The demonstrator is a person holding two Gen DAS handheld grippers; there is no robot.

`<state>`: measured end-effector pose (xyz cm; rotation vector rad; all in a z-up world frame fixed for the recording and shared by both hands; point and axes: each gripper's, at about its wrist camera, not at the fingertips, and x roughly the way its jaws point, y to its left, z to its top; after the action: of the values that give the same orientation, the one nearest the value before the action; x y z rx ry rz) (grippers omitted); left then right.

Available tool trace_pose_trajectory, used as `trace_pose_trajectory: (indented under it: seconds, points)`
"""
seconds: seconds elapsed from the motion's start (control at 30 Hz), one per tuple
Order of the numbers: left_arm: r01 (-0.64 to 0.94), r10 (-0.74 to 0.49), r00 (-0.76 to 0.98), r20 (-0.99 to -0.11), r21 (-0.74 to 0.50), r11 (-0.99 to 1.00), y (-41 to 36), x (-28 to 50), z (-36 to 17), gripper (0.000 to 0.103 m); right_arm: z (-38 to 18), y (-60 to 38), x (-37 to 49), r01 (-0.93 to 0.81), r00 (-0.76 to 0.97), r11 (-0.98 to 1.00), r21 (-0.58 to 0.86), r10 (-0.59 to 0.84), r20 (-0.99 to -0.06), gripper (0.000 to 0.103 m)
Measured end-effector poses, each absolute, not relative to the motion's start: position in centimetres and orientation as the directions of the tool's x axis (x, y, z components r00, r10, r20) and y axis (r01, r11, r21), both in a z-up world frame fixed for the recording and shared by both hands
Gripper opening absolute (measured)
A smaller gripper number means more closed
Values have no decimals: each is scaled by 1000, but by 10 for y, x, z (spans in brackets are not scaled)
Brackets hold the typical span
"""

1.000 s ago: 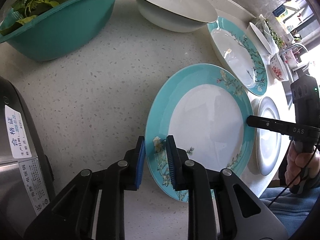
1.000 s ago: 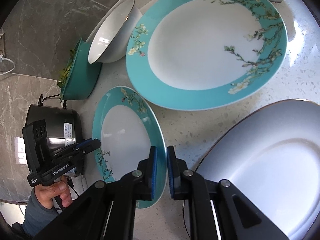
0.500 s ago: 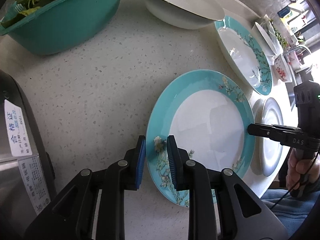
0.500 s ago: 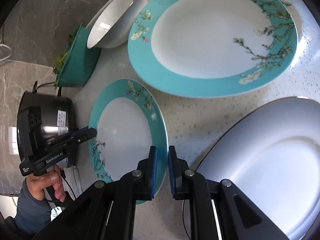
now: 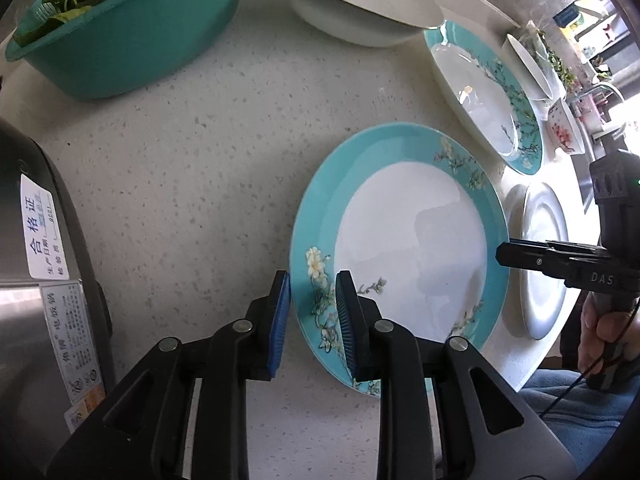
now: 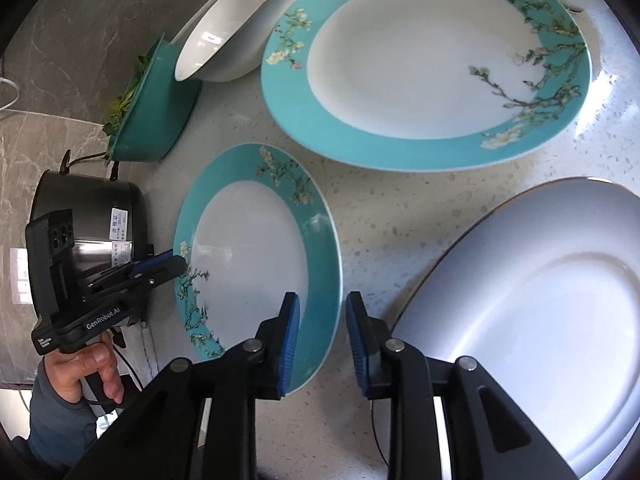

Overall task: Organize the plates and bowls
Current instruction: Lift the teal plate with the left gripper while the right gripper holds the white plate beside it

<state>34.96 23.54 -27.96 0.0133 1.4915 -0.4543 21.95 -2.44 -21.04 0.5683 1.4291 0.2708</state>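
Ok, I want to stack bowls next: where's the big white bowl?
In the left wrist view the white bowl sits at the counter's far edge, between the teal basin of greens and the larger teal-rimmed plate.

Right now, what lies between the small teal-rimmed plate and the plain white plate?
Only bare speckled countertop, shown in the right wrist view: small teal-rimmed plate and plain white plate lie apart, and the opening right gripper straddles the small plate's rim.

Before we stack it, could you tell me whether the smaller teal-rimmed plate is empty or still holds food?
Empty: the smaller teal-rimmed plate shows a bare white centre in both views, with nothing lying on it.
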Motion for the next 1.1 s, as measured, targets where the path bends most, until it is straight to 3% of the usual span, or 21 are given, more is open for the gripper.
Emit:
trace_pose_trajectory:
  seconds: [0.23,0.37,1.1]
  points:
    - [302,-307,2,-952,-292,907,234,349,-289,21,-211,-24,221,150,146,832,535,516,-844,26]
    - [315,-292,19,-956,-272,909,231,351,-288,21,-211,-25,219,134,149,851,507,489,-859,14]
    - [328,-326,43,-944,-294,897,233,342,-255,19,-198,-39,211,147,190,839,525,496,-847,14]
